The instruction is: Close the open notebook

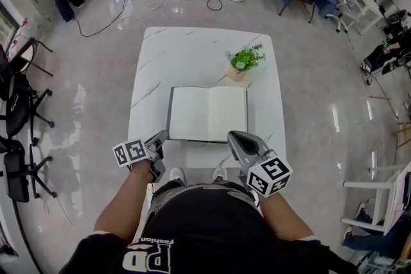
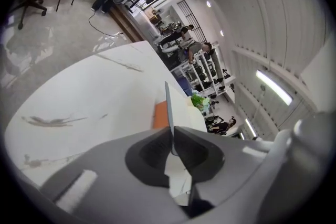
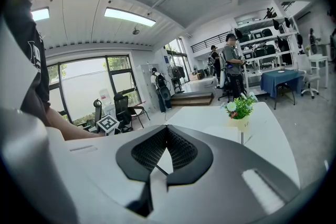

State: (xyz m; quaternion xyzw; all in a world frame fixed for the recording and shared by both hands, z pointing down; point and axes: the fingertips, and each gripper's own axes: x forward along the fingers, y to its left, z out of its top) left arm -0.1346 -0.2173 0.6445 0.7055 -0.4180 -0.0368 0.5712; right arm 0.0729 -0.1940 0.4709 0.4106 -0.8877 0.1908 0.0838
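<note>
Looking down, head view: open notebook (image 1: 209, 113) lies flat on the white marbled tabletop (image 1: 192, 51), blank pages up, spine running away from the person. Potted plant (image 1: 243, 63) stands at the notebook's far right corner, just beside it. Left tongs (image 1: 163, 136) sit at the notebook's near left corner, and right tongs (image 1: 233, 137) at its near right corner. Each carries its marker cube, left one (image 1: 131, 152) and right one (image 1: 270, 176), back toward the person's body. Both forearms reach in from the bottom of the view.

Left gripper view: left tongs (image 2: 172, 136) are closed down to a narrow slit, and the thin grey cover (image 2: 168, 105) of the notebook is pinched between the pads. The cover's edge rises straight out of the tips, seen nearly edge-on. An orange patch sits just left of it, but I cannot tell what it is. Tabletop (image 2: 94, 92) spreads to the left and the plant (image 2: 197, 100) shows small beyond the cover.

Right gripper view: right tongs (image 3: 167, 129) have their tips together, with no thing visibly gripped. A thin dark line crosses the pale gap behind the tips; it cannot be identified. Plant (image 3: 239, 107) stands ahead to the right on the tabletop (image 3: 268, 139). The left gripper's marker cube (image 3: 108, 123) and a bare forearm (image 3: 71, 131) show at the left.
</note>
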